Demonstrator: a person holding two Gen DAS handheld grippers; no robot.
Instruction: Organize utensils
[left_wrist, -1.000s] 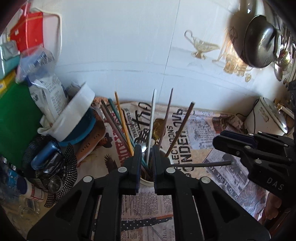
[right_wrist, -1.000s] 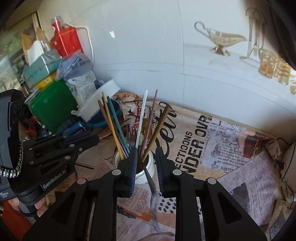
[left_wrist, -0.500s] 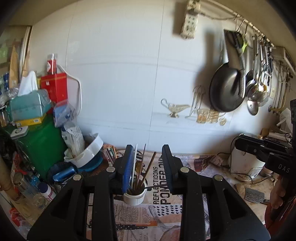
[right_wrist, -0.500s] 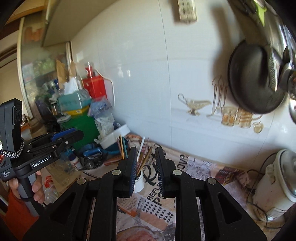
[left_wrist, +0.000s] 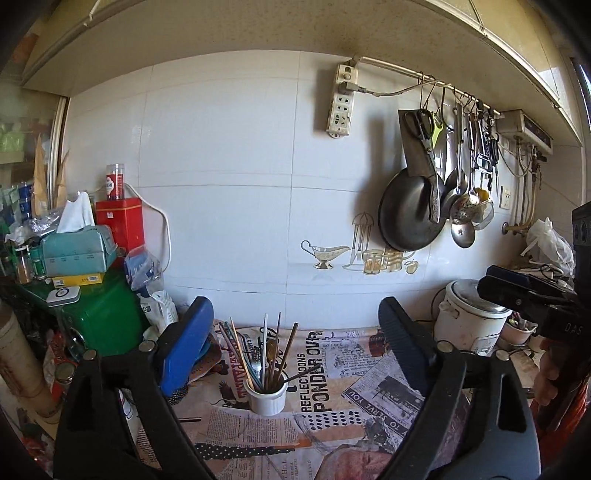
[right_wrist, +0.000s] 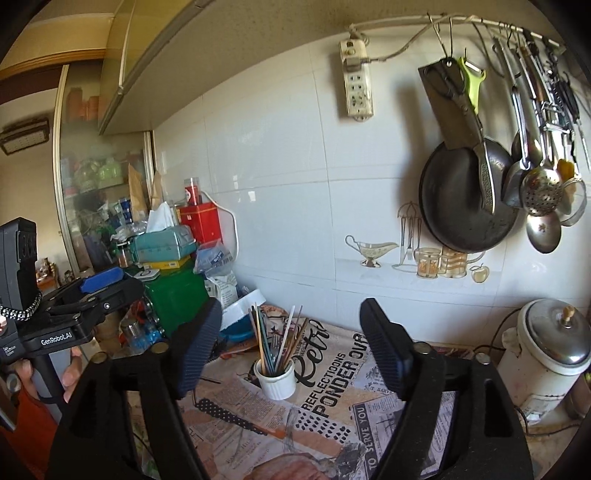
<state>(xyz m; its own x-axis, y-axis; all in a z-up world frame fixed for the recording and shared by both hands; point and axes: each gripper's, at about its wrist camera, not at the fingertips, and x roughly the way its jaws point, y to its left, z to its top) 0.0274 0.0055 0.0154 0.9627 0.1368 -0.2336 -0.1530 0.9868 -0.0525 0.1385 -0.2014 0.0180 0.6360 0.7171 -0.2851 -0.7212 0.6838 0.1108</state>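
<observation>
Newspaper-covered counter (left_wrist: 332, 424), white cup (left_wrist: 266, 397) of chopsticks (left_wrist: 273, 354), both claws released, whisk (right_wrist: 291, 424) only in right view.

Glossy white ceramic cup (left_wrist: 266, 398), matt printed paper covering (left_wrist: 332, 391), glossy wall tiles (left_wrist: 221, 221)

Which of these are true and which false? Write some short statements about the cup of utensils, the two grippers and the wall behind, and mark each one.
1. The white cup stands upright on the newspaper. True.
2. The left gripper is shut on a chopstick. False: its jaws are wide open and hold nothing.
3. A dark pan hangs on the wall. True.
4. The right gripper is open and empty. True.
5. The cup is empty. False: chopsticks and other utensils stand in it.
6. The rice cooker is left of the cup. False: it stands to the right.
</observation>
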